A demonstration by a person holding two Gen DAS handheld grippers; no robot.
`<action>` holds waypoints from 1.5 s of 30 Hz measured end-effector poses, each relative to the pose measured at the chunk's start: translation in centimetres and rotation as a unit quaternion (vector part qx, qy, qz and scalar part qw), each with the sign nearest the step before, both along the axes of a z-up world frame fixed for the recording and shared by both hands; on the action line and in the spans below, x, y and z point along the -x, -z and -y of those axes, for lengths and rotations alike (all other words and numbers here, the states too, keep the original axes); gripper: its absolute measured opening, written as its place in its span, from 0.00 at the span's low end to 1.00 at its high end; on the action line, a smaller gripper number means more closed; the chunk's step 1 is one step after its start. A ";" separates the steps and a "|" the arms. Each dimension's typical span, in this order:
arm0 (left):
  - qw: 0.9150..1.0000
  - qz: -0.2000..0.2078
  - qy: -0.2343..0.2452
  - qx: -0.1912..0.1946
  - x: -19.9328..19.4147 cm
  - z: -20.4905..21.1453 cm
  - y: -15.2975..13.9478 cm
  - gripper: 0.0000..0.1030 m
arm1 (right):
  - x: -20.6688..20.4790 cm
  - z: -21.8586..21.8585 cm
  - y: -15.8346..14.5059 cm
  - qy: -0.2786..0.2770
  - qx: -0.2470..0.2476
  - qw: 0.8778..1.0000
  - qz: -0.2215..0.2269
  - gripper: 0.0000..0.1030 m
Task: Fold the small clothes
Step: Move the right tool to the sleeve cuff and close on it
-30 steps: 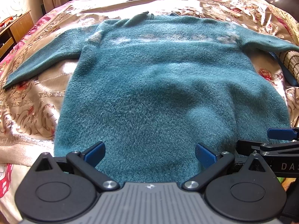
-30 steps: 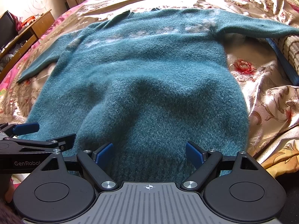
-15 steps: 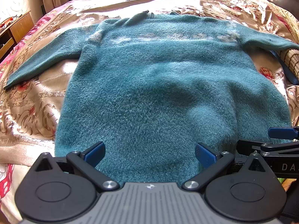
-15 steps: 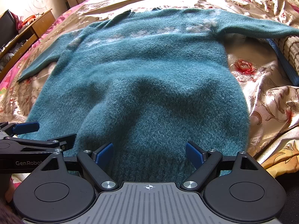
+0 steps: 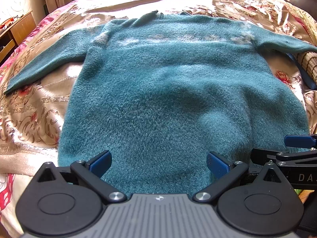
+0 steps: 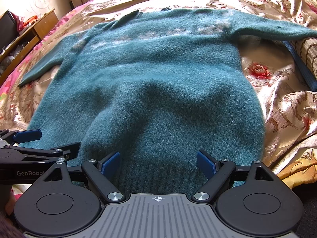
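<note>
Sweater (image 5: 178, 91) hem lies at the bed's (image 5: 29, 107) near edge, where we hold our left gripper (image 5: 158, 163) and right gripper (image 6: 158, 163) spread wide, empty; sleeves stretch toward both sides farther up.

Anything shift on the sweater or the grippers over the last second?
Nothing visibly changed. The fuzzy teal knitted sweater lies spread flat on the floral satin bedspread, sleeves out, and the left gripper and right gripper hang open at its hem, holding nothing.
</note>
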State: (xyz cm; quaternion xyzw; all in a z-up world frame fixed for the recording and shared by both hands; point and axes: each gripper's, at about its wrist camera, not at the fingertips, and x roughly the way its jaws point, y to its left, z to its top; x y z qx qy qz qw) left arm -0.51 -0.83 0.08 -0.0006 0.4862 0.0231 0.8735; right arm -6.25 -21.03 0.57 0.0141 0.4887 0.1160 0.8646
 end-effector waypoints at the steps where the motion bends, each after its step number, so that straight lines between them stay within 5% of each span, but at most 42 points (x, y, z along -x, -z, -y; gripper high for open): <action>1: 1.000 0.000 0.000 0.000 0.0 0.0 0.0 1.00 | 0.0 0.0 0.0 0.000 0.000 1.000 0.000 0.84; 22: 1.000 0.004 0.006 -0.006 0.0 0.2 -0.5 1.00 | 0.3 0.0 -0.6 -0.003 0.000 1.000 0.013 0.84; 33: 0.999 0.046 0.024 -0.005 -1.8 0.5 -3.6 1.00 | -1.1 1.3 -2.6 0.013 -0.017 0.999 0.047 0.84; 45: 0.995 0.067 0.073 0.007 -7.2 3.6 -5.9 1.00 | -6.6 9.9 -6.2 0.114 -0.070 0.986 0.103 0.81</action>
